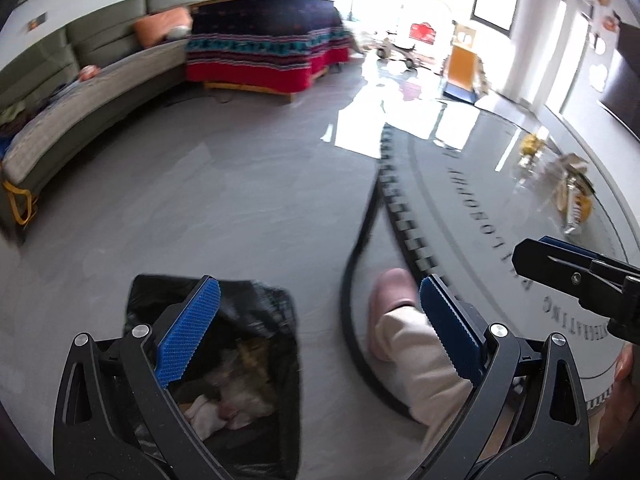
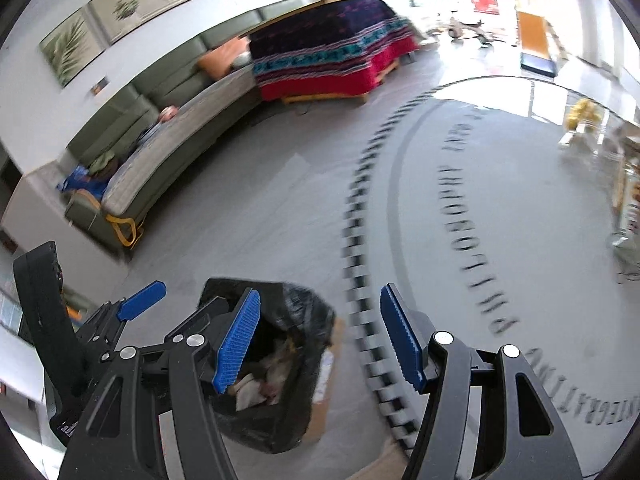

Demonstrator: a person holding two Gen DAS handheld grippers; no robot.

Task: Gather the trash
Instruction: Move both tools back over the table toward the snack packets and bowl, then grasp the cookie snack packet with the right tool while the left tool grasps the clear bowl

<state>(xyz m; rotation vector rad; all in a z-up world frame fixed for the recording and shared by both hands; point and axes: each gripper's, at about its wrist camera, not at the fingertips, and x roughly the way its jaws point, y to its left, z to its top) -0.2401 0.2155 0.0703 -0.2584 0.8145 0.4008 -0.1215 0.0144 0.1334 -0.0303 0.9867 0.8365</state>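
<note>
Black bin bag (image 1: 248,360) stood open on grey floor (image 1: 200,200), crumpled white and tan scraps (image 2: 260,384) inside, left gripper (image 1: 320,336) wide and empty, right gripper (image 2: 320,336) likewise.

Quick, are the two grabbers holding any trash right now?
Left gripper: open, holding nothing.
Right gripper: open, holding nothing.

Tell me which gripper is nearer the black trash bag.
Left. The left gripper hangs open almost directly above the black trash bag; the right gripper, also open and empty, sits beside it over the table.
</note>
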